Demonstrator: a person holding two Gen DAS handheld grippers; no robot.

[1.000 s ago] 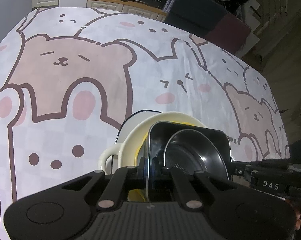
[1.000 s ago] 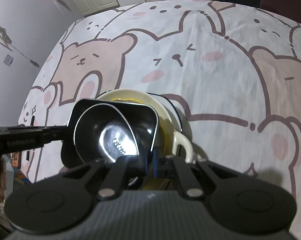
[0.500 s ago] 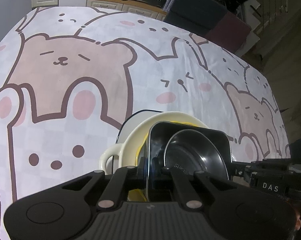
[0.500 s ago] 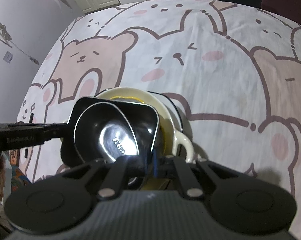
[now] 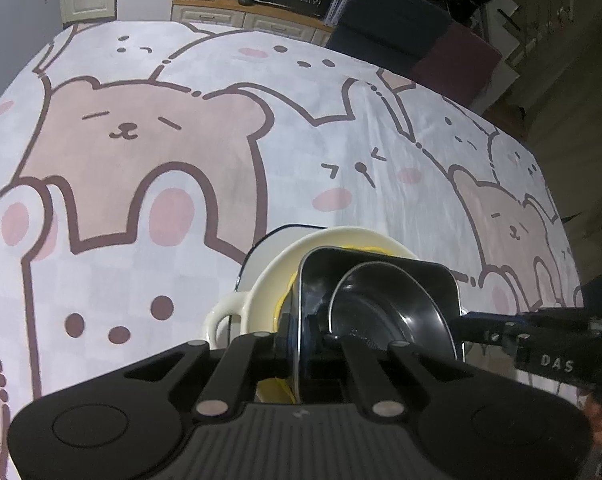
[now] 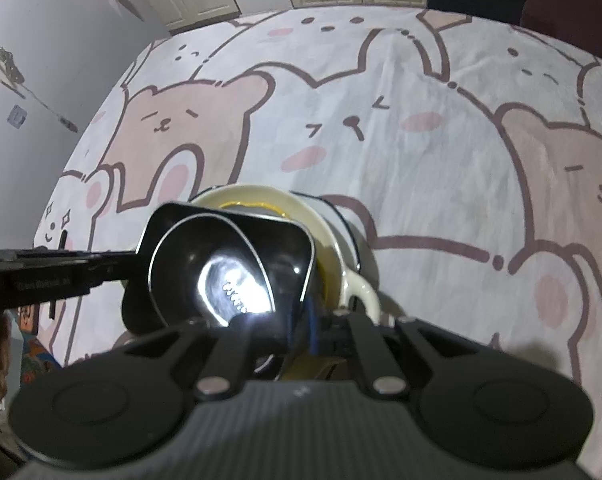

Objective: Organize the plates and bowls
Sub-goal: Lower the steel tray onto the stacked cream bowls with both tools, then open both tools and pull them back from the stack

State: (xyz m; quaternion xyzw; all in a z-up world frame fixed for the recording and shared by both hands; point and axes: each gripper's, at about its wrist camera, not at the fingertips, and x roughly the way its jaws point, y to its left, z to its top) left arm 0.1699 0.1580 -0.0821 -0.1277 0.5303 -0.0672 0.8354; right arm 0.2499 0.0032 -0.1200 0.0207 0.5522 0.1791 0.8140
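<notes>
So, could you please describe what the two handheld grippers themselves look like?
Both are matte black. The left gripper and right gripper each have a ribbed body, two round recesses and silver-pinned linkage bars. The right one's side bears white "DAS" lettering; blue shows at the fingers.

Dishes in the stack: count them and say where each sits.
5 visible: a round black bowl inside a square black dish, over a yellow piece, in a cream handled bowl, on a white dark-rimmed plate. More may be hidden.
</notes>
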